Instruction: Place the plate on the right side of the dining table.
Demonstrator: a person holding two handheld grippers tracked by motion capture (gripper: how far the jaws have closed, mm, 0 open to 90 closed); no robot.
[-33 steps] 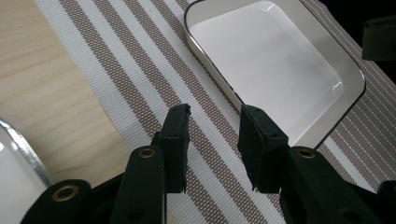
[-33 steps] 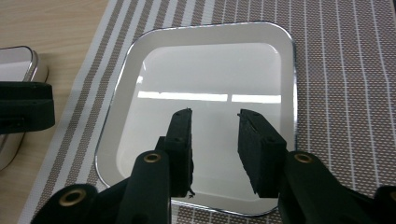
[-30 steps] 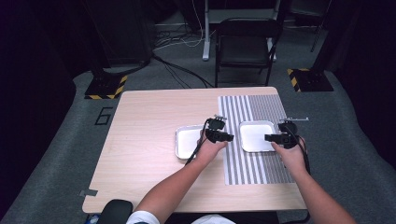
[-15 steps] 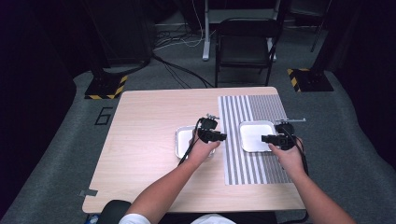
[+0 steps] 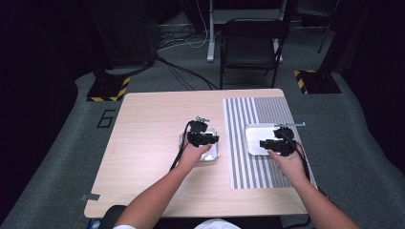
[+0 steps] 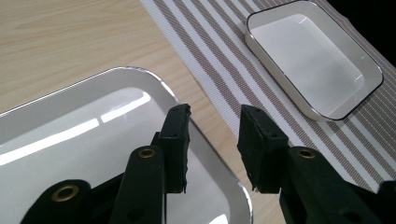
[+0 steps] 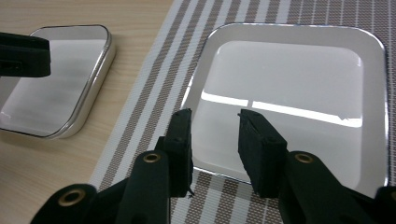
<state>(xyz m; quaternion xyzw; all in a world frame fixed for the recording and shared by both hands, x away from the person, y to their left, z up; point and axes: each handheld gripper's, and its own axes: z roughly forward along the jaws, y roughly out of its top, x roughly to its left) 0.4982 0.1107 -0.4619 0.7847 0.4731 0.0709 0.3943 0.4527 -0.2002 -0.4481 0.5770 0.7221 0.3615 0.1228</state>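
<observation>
Polished steel, mirror-bright and rounded at the corners, makes up the shallow rectangular tray (image 6: 84, 135) on the pale wood-grain surface (image 5: 148, 138), just left of the woven striped grey-and-white mat (image 5: 253, 143). The left tool (image 6: 212, 140) hovers over its near rim, black ridged pads spread, pinching nothing. On the mat sits a second glossy rounded tray (image 7: 299, 88), below the right tool (image 7: 212, 140), likewise parted and empty.

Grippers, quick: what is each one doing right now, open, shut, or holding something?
Left gripper: open, nothing held, jaws over the rim of the tray on the wood.
Right gripper: open, nothing held, over the tray on the striped mat.
</observation>
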